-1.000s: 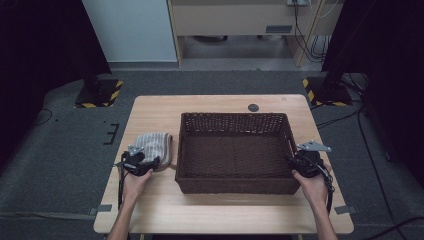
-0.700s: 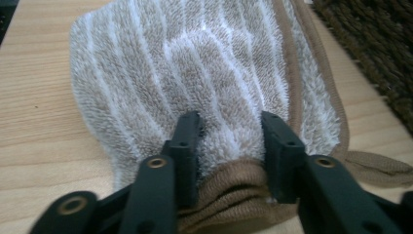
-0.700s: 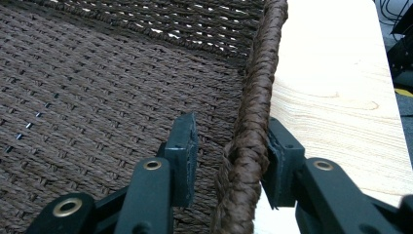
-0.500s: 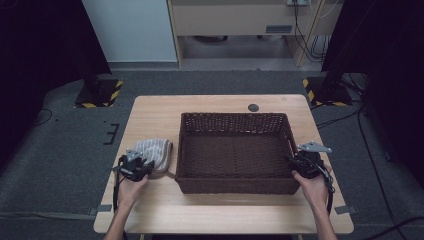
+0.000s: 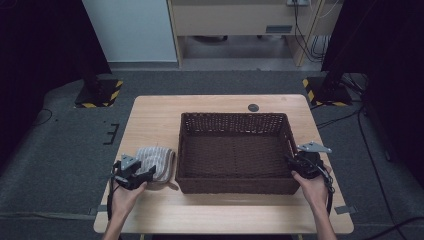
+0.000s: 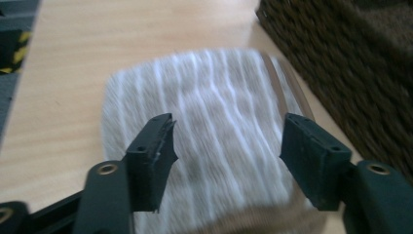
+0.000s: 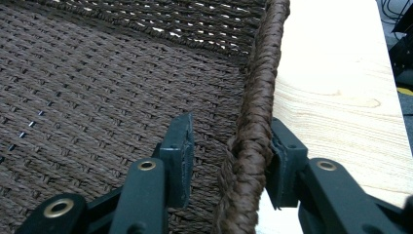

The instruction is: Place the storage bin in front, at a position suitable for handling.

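Nearest me, my left gripper [image 5: 134,174] hovers at the near end of the folded striped cloth [image 5: 156,161], fingers [image 6: 153,146] spread wide with the cloth between and below them; nothing is clamped yet. The cloth lies flat on the desk [image 5: 150,120], just left of the wicker basket [image 5: 235,186] and close to its wall.

My right gripper [image 5: 303,165] straddles the basket's right rim [image 7: 258,97]: one finger inside, one outside touching the braid, a gap left on the inner side, so not clamped.

Risks, as I judge them: closing the left fingers on the top fold alone would let the cloth unfold when lifted; it could also snag on the basket rim while crossing. If the right fingers stay loose, the basket may slide.

Against the frame one second back: the left gripper has drawn toward me, off the cloth's middle to its near end. Right gripper and basket unchanged.
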The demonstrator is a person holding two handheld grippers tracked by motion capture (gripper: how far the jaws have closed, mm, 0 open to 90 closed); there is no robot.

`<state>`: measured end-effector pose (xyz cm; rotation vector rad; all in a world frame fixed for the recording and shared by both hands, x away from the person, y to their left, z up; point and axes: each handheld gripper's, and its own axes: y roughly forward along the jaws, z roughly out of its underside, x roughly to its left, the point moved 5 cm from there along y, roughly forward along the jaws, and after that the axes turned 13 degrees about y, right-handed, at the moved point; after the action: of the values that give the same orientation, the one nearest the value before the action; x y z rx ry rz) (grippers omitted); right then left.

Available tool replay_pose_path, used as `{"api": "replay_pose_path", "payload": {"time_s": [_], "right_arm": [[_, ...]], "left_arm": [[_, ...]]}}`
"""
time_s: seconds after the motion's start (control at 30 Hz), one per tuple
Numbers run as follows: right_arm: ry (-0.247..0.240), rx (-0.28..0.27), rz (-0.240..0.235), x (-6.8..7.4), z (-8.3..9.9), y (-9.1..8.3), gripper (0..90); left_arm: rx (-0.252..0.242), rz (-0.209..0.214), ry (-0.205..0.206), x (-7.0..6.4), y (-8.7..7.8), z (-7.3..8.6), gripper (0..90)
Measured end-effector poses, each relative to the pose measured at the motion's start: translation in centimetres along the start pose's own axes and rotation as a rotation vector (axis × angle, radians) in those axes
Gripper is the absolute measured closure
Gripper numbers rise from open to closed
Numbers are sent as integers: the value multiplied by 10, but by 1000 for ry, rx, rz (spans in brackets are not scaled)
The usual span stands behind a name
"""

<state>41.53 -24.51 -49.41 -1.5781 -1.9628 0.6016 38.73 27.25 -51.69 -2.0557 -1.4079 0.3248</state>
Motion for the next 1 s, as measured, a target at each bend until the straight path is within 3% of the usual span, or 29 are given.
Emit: {"api": "replay_pose_path", "payload": {"time_s": [0.1,0.2,0.27,0.33,0.53,0.7,0.83,1.0], "right_arm": [[-4,-1,-3,1,0,0,572],[1,2,-8,1,0,0,568],[3,2,-12,0,0,0,563],[4,0,-16,0,0,-1,560],[9,-2,-21,0,-2,0,541],[12,-9,-20,1,-3,-1,525],[18,-16,-23,1,-4,-2,510],[21,-19,-29,1,-5,-2,507]], "left_arm": [[37,-42,6,9,16,-5,274],[61,-40,-10,11,29,-3,231],[117,-5,-28,8,42,4,214],[141,-1,-13,6,46,9,193],[164,-3,-33,5,50,16,181],[181,-24,-27,5,51,16,262],[164,-35,-53,7,48,16,497],[143,-44,-72,9,45,17,616]]}}
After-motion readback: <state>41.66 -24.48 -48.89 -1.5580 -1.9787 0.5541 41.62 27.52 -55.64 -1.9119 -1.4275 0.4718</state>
